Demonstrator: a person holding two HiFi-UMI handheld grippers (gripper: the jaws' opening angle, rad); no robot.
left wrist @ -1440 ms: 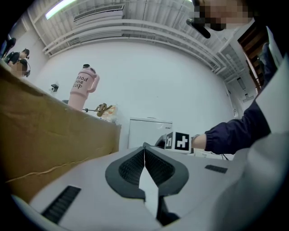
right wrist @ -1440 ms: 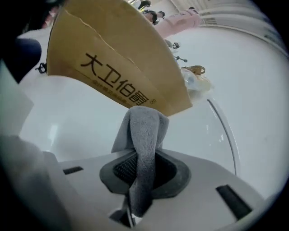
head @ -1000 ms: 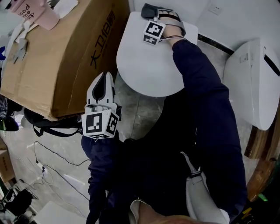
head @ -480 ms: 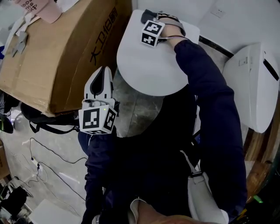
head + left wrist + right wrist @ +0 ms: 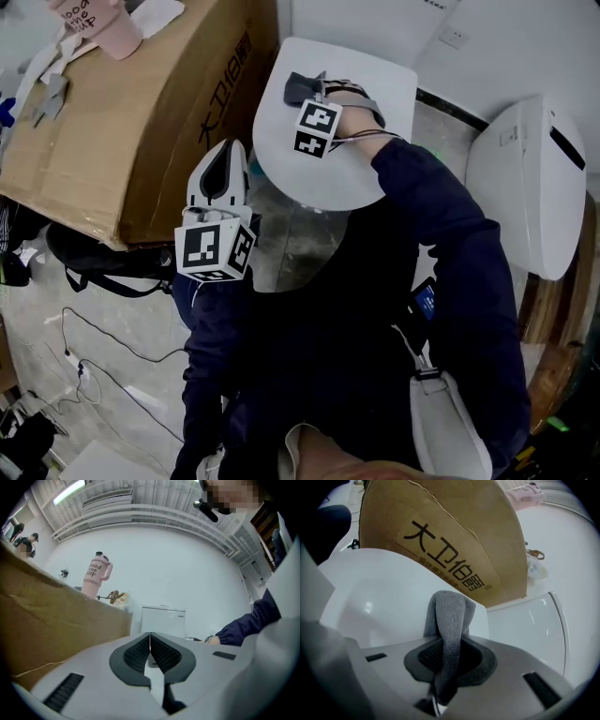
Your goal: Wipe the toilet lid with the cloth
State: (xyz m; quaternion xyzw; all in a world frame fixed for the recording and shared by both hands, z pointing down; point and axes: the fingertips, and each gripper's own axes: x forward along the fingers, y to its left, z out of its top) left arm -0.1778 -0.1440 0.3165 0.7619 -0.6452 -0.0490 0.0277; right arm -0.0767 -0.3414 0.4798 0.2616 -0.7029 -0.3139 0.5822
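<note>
Grey cloth (image 5: pixel 449 616) is pinched in the right gripper (image 5: pixel 448 656). The jaws are closed on its fold, and a rounded loop of fabric stands out ahead of the pads.

Head view: right gripper (image 5: pixel 311 90) reaches out over the white toilet lid (image 5: pixel 328 164). The cloth (image 5: pixel 299 86) is at the lid's far left part, on the side nearest the cardboard box (image 5: pixel 122 131). Whether the fabric presses on the lid surface or sits just above it cannot be resolved. The dark blue sleeve (image 5: pixel 441 216) crosses the lid's near right edge.

Right gripper view: lid (image 5: pixel 370 597) fills the lower left and is glossy, with one small highlight. The box (image 5: pixel 454 541), printed with dark characters, rises right behind it.

Left gripper (image 5: pixel 150 644): pads pressed together along a thin seam, nothing between them. In the head view this gripper (image 5: pixel 222 167) hangs over the floor (image 5: pixel 291 234), off the lid, just beside the box's near corner, with its tips pointing at the gap between box and lid.

Left gripper view: box wall (image 5: pixel 56 620) at left, white cistern (image 5: pixel 161 619) straight ahead.

Other items:
- Pink tumbler (image 5: pixel 94 23) stands on top of the box, upright; also seen at (image 5: pixel 96 576).
- Second toilet (image 5: pixel 530 187), white, stands well apart at right.
- Thin dark cable (image 5: pixel 112 337) trails on the floor at lower left.
</note>
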